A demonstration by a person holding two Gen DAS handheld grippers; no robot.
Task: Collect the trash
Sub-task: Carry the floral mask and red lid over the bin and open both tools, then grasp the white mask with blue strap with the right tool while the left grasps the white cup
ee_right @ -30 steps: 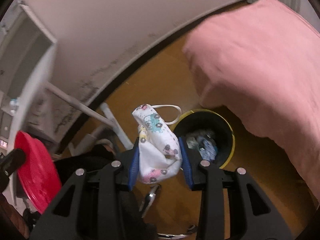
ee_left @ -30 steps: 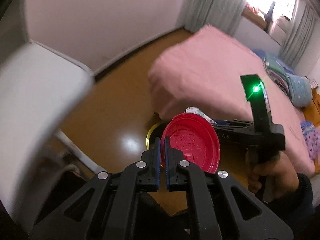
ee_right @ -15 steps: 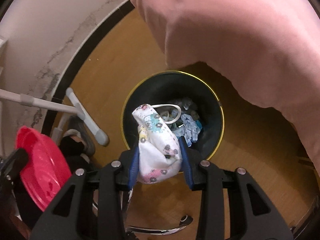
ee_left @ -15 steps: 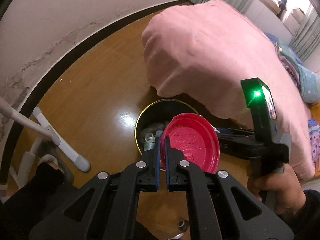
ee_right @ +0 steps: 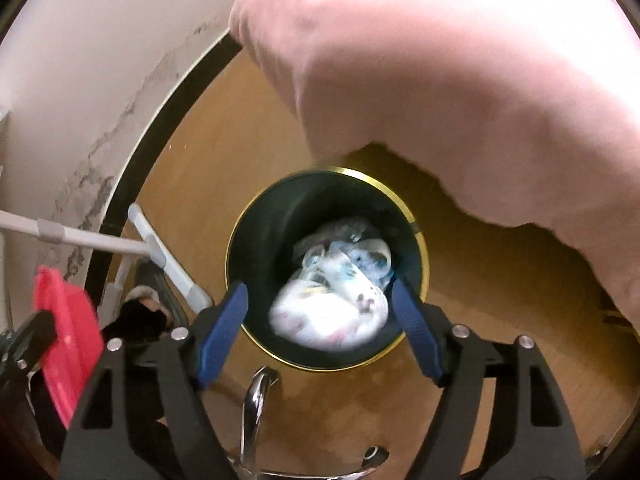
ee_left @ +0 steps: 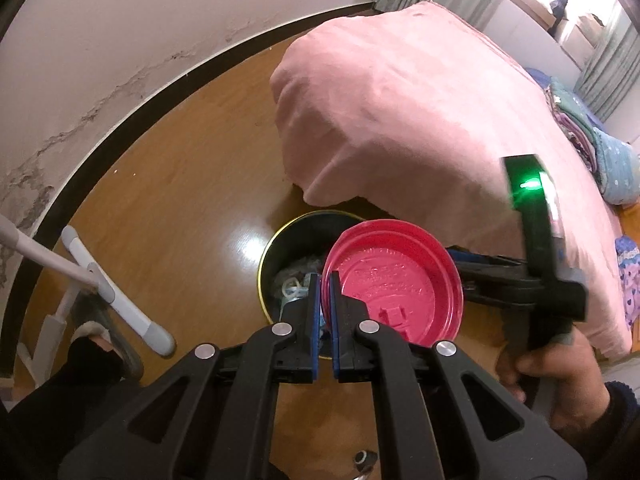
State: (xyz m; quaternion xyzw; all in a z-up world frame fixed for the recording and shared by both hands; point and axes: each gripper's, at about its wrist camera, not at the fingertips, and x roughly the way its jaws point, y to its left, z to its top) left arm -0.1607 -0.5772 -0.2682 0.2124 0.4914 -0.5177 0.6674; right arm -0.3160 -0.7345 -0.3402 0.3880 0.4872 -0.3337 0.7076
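Observation:
My left gripper (ee_left: pixel 325 289) is shut on the rim of a red plastic lid (ee_left: pixel 394 284) and holds it upright above a black bin with a gold rim (ee_left: pixel 269 252). In the right wrist view my right gripper (ee_right: pixel 320 304) is open right above the bin (ee_right: pixel 256 224). A white patterned face mask (ee_right: pixel 332 312), blurred, is between the jaws and over the bin's mouth, apart from both pads. Other crumpled trash (ee_right: pixel 348 244) lies inside the bin. The red lid (ee_right: pixel 68 340) shows at the left edge.
A bed with a pink blanket (ee_left: pixel 420 112) overhangs the bin on the far right. A white chair leg (ee_left: pixel 116 304) and a slippered foot (ee_left: pixel 96 344) are left of the bin. The white wall with a dark baseboard (ee_left: pixel 132 124) curves behind. The floor is wood.
My right gripper opened and let go of the face mask, which now drops into the bin. Both grippers moved closer over the bin. The left still holds the red lid.

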